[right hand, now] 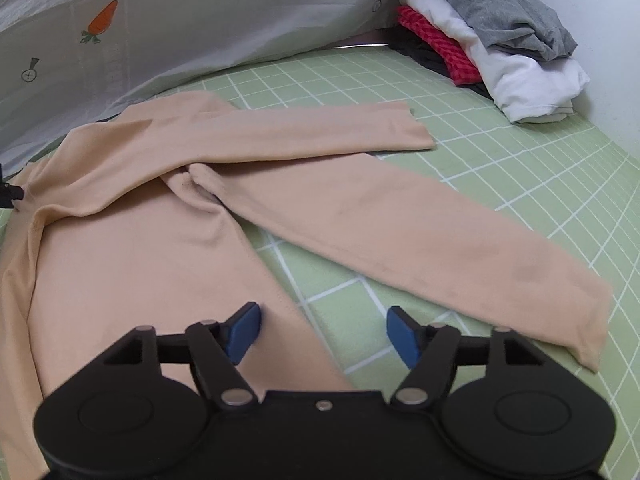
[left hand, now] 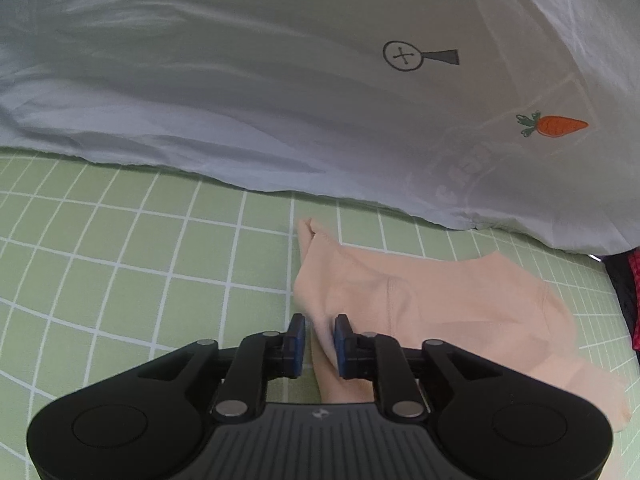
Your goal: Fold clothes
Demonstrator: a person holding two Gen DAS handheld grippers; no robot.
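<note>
A green sheet ruled with a white grid covers the bed, and a pale blue-white quilt printed with a carrot and small cross-in-circle marks lies bunched along its far side. Spread on the sheet is the peach long-sleeved top — body toward the left of the right wrist view, one sleeve running out to the right, the other sleeve laid across farther back. At the far right corner, well apart from the top, sits a pile of clothes: grey on white, with red and dark pieces beneath.

The left hand-held gripper points down at an edge of the top; its blue pads stand narrowly apart, a fold of peach fabric lying between them against the right pad, with a gap at the left pad — no firm pinch shows. The right hand-held gripper stands wide, holding nothing, its left pad over the body's hem edge and its right pad over bare sheet.
</note>
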